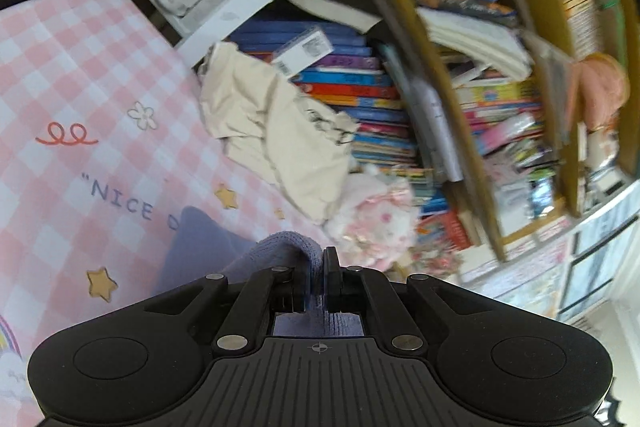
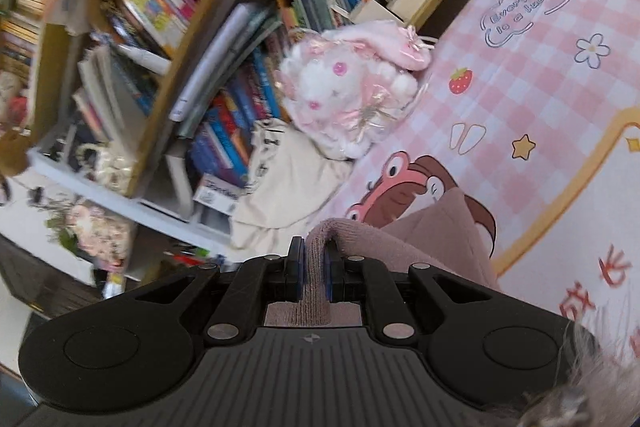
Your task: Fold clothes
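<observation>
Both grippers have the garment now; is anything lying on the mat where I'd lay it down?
Nothing visible there. The cream cloth and pink plush toy lie at the mat's far edge, against the bookshelf.

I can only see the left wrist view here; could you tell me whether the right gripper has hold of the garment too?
Observer: Yes, the right gripper is shut on a ribbed edge of the knit garment.
Operator: What colour is it there?
Observer: Dusty pink, unlike the purple tone in your view.
Operator: What lies under it?
Observer: The pink checked mat, with a cartoon frog print partly covered by the cloth.
</observation>
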`<act>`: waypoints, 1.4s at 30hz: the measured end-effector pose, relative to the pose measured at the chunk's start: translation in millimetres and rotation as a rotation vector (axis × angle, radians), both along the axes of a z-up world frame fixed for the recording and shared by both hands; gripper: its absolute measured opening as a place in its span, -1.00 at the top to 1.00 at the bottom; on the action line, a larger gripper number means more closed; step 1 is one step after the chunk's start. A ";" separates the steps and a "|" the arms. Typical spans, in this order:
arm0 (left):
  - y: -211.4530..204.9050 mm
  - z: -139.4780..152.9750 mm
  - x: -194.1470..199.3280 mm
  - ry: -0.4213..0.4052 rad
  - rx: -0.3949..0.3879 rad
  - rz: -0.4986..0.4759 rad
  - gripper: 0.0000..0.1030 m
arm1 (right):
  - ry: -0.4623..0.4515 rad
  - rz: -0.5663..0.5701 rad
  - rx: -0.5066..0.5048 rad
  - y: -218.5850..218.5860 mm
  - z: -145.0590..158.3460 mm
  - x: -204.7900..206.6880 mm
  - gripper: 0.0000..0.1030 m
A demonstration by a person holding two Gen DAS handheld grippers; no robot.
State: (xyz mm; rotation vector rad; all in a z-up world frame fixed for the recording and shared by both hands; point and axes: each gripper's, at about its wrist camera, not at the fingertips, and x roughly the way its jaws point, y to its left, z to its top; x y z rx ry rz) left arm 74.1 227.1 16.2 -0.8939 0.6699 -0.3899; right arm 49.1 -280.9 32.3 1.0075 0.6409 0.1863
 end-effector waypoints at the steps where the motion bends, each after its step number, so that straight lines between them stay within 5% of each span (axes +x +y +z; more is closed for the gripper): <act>1: -0.6 -3.7 5.6 0.014 0.013 -0.001 0.92 | 0.016 -0.002 -0.008 0.8 -4.8 7.5 0.81; 8: -5.5 -38.3 38.2 0.166 0.102 0.013 0.81 | 0.141 0.000 -0.030 8.1 -43.0 48.6 0.73; 12: -4.3 -49.7 50.9 0.270 0.173 0.031 0.08 | 0.206 0.023 -0.076 12.3 -57.8 66.4 0.55; 14: -0.1 -43.0 48.6 0.252 0.223 0.033 0.03 | 0.198 0.022 -0.127 12.3 -55.4 65.8 0.38; 16: 5.2 -32.0 38.5 0.197 0.296 0.045 -0.27 | 0.169 0.016 -0.218 9.9 -45.9 58.9 0.11; 21: 4.1 -25.2 6.1 0.100 0.471 -0.018 -0.27 | 0.132 0.087 -0.522 13.1 -29.7 37.4 0.07; 25: -12.1 -30.5 -11.4 0.059 0.546 -0.071 -0.15 | 0.158 0.195 -0.659 29.0 -41.1 21.0 0.14; 26: -12.6 -31.2 -12.3 0.064 0.531 -0.070 0.02 | 0.167 0.216 -0.691 33.7 -45.3 18.1 0.36; 27: -13.1 -31.9 -13.2 0.068 0.517 -0.069 0.67 | 0.177 0.237 -0.717 38.1 -49.5 15.6 0.87; 28: -13.6 -32.6 -14.1 0.073 0.502 -0.068 0.88 | 0.183 0.244 -0.710 39.3 -52.0 14.4 0.86; 31: -3.2 -22.6 -24.1 0.037 0.393 -0.035 0.88 | 0.130 0.158 -0.558 24.9 -38.6 -4.3 0.87; 33: 1.8 -24.0 -26.7 0.056 0.403 -0.033 0.89 | 0.124 0.120 -0.486 14.8 -35.5 -14.7 0.87; 38: -3.0 -48.4 -19.4 0.156 0.543 -0.084 0.74 | 0.233 0.151 -0.526 17.3 -66.0 -9.4 0.83; 42: -14.6 -26.5 -13.8 0.023 0.657 -0.087 0.48 | 0.171 0.138 -0.657 26.9 -48.1 -0.2 0.36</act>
